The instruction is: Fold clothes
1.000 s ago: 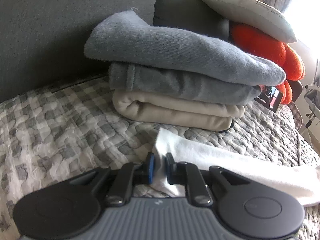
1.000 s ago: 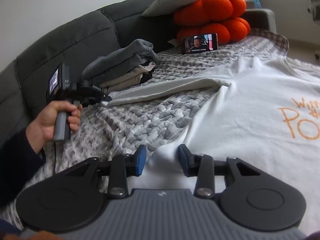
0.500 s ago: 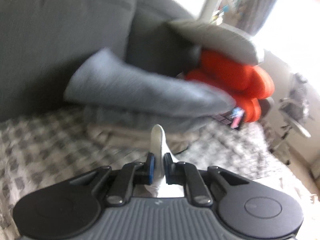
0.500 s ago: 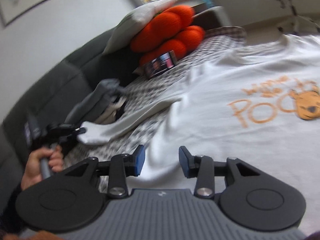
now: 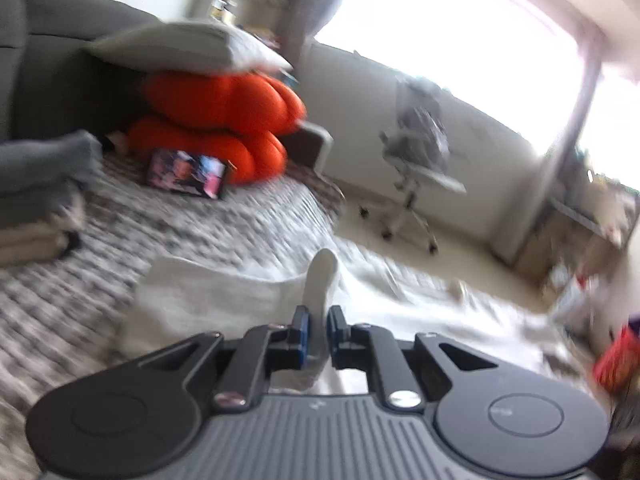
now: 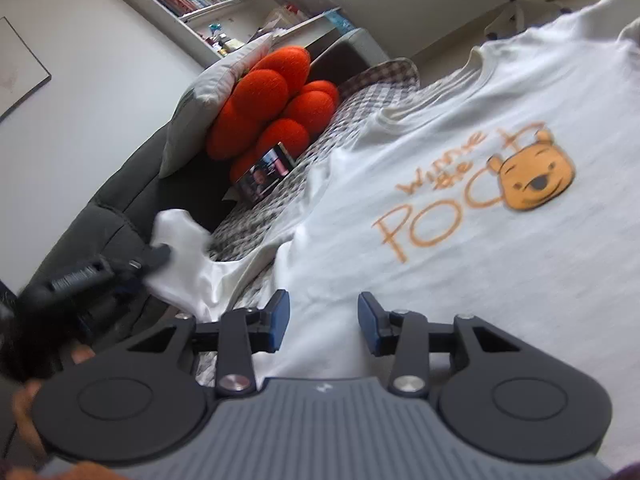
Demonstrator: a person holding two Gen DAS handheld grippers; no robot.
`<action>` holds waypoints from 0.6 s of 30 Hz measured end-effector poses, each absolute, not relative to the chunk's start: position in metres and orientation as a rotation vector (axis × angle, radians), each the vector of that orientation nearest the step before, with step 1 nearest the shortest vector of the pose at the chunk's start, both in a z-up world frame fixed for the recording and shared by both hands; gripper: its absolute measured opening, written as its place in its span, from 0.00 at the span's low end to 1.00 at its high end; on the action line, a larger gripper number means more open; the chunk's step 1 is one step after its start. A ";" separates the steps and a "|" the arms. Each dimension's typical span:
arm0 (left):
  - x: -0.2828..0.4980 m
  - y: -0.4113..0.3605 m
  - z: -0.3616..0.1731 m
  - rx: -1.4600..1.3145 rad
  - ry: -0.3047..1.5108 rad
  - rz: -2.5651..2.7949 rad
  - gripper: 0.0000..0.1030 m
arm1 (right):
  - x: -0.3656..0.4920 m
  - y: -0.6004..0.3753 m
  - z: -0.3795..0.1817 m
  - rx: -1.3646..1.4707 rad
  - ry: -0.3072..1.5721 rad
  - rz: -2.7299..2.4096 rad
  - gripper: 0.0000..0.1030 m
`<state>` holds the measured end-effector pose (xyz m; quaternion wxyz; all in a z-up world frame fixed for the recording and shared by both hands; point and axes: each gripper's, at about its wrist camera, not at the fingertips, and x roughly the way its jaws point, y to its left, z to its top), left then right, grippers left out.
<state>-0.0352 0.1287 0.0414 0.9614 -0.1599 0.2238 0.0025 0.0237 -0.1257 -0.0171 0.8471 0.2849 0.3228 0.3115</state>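
Fold barely begun. T-shirt (image 6: 460, 240) lies print-up on the sofa (image 6: 100, 208). Left gripper (image 5: 318, 330) clamps the sleeve (image 5: 320, 276), lifted. Right gripper (image 6: 323, 320), jaws apart, holds nothing. Folded stack (image 5: 36, 200) done.

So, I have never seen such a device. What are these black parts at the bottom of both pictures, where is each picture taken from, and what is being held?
There is no robot here. A person holds a handheld gripper in each hand, and each carries a camera looking along its two fingers. In the left wrist view, the left gripper is shut on a sleeve of the white T-shirt. In the right wrist view, the right gripper is open over the shirt's lower part, holding nothing. The shirt lies on a checked cover, near orange cushions and a phone.
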 end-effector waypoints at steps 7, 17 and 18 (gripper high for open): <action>-0.032 0.129 0.020 -0.311 0.521 -0.038 0.21 | 0.029 -0.138 -0.020 0.622 0.674 0.623 0.44; -0.045 0.160 0.004 -0.339 0.580 0.008 0.28 | 0.037 -0.105 -0.003 0.517 0.674 0.672 0.49; -0.044 0.159 0.002 -0.327 0.577 0.008 0.28 | 0.040 -0.098 -0.001 0.491 0.673 0.680 0.49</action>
